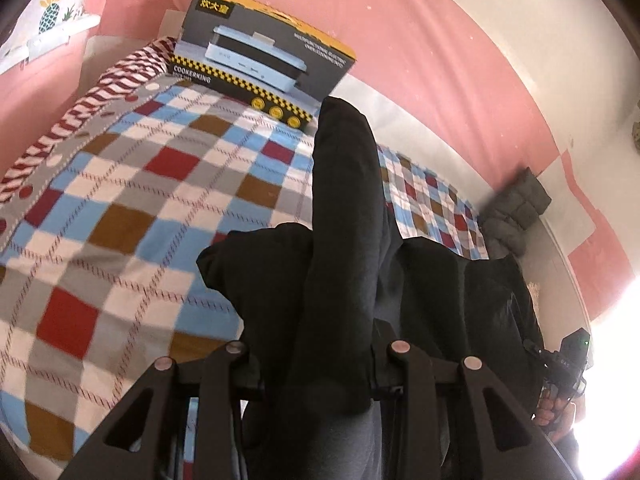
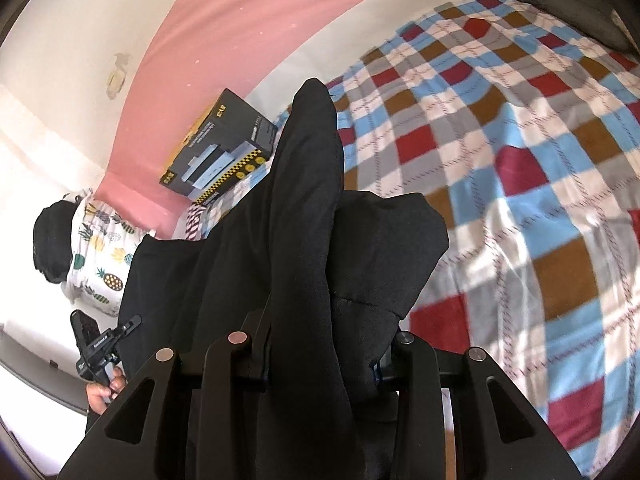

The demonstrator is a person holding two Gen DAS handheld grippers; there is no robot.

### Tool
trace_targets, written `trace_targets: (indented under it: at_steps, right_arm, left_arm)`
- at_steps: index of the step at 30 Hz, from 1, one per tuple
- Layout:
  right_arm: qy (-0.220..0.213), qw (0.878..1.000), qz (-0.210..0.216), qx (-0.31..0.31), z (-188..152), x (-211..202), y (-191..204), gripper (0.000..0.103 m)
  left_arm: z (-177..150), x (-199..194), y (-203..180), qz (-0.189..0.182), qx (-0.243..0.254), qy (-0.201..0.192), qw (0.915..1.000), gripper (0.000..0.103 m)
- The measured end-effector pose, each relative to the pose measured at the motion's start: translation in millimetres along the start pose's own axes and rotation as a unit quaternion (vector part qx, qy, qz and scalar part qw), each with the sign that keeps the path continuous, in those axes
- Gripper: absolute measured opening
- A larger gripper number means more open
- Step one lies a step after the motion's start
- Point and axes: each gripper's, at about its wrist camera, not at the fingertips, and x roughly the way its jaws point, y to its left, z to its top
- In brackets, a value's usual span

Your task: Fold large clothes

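A large black garment (image 1: 344, 240) hangs lifted over the checked bedspread (image 1: 132, 200). My left gripper (image 1: 320, 376) is shut on its edge, and cloth drapes over and hides the fingertips. In the right wrist view the same black garment (image 2: 304, 220) fills the middle, and my right gripper (image 2: 324, 368) is shut on another part of its edge. Each view shows the other hand-held gripper at the side, the right one (image 1: 564, 364) and the left one (image 2: 100, 348). The cloth stretches between them.
A cooker box (image 1: 264, 56) stands at the far end of the bed against the pink wall. A grey quilted item (image 1: 516, 208) lies at the bed's right edge. A pineapple-print pillow (image 2: 100, 252) lies at the left. Strong window glare fills the left wrist view's lower right.
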Motion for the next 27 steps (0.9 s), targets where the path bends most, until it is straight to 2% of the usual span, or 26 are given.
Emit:
trace_targets:
  at_steps: [8,17,20,23,24,27]
  right_arm:
    - [0.008,1.0,0.006,-0.007,31.3,53.6,22.1,0.035]
    - [0.014,1.0,0.009,-0.009,63.3,119.5,30.2,0.035]
    - [0.025,1.0,-0.002,0.001,69.6,146.8,18.1,0.036]
    - [0.049,0.998,-0.028,0.016,68.5,175.3,-1.0,0.039]
    - [0.058,0.997,-0.039,0.025,65.9,183.4,-11.6,0.042]
    - [0.069,0.996,-0.035,0.049,59.4,192.2,-32.6,0.058]
  left_arm:
    - [60.5,22.0,21.9,0.02,0.002,-0.012,0.9997,0.034]
    - [123.2,74.5,58.1,0.036,0.007,-0.018,0.9992,0.035]
    - [126.9,105.9,84.1,0.041,-0.008,-0.009,0.9991,0.035]
    - [117.9,140.3,115.9,0.063,-0.034,0.01,0.9974,0.037]
    - [113.3,147.6,126.3,0.071,-0.042,0.014,0.9965,0.038]
    - [99.4,161.9,154.2,0.06,-0.07,0.023,0.9954,0.05]
